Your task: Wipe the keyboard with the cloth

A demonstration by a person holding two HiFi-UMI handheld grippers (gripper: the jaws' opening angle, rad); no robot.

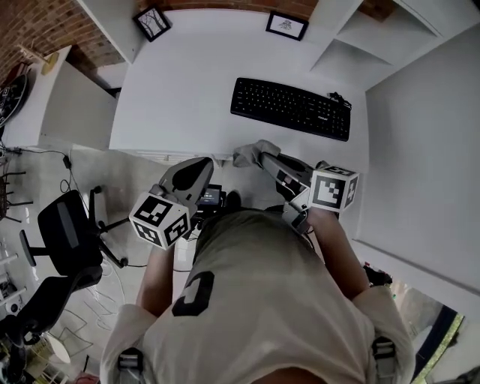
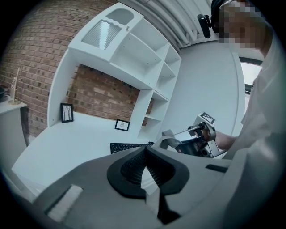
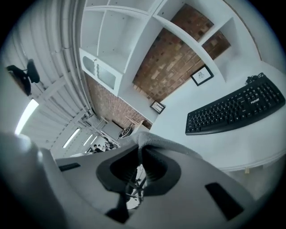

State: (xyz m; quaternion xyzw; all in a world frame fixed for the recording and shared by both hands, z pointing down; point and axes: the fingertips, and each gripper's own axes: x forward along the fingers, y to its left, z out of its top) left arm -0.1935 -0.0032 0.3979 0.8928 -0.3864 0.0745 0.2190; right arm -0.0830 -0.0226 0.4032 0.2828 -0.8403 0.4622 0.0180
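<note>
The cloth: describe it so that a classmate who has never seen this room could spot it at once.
Start at the white desk with the black keyboard. At the desk's near edge, in front of the keyboard, the right gripper pinches a crumpled cloth. It is the only soft grey thing there.

**Covered, cropped, too fine to read**

In the left gripper view the keyboard (image 2: 129,146) is only a thin dark strip, its near edge covered by the left gripper (image 2: 145,153). In the right gripper view the cloth (image 3: 166,144) shows as one fold; the rest lies behind the right gripper (image 3: 140,154) and its fingers (image 3: 154,166). The key legends and the two framed pictures (image 1: 152,23) (image 1: 286,25) are too small to read.
</note>
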